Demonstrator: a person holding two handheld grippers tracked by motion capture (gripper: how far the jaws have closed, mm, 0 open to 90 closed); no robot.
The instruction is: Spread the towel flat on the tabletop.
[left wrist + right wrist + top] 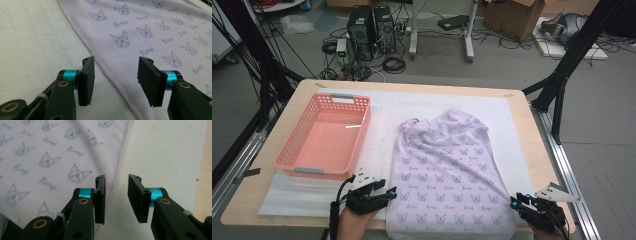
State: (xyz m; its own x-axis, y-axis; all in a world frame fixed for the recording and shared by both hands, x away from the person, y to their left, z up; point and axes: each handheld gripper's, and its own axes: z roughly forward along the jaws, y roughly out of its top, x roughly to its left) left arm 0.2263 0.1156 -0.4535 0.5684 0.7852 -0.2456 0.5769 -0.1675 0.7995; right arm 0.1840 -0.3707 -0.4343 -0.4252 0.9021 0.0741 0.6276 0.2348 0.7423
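A pale lilac towel (pixel 447 170) printed with small cat faces lies spread on the white mat, rumpled at its far end. My left gripper (pixel 392 192) is at the towel's near left edge, jaws open. In the left gripper view the stitched hem of the towel (pixel 150 32) runs under the gap of the left gripper (pixel 116 60), untouched by the pads. My right gripper (pixel 516 201) sits at the towel's near right edge, also open. In the right gripper view the towel (pixel 50 157) ends just below the left jaw of the right gripper (pixel 116 177), with nothing gripped.
A pink plastic basket (pixel 364 131) stands empty on the left of the white mat (pixel 382 130), just beyond my left gripper. The wooden table (pixel 252 190) ends close behind both hands. Black frame posts, cables and computer towers stand on the floor past the far edge.
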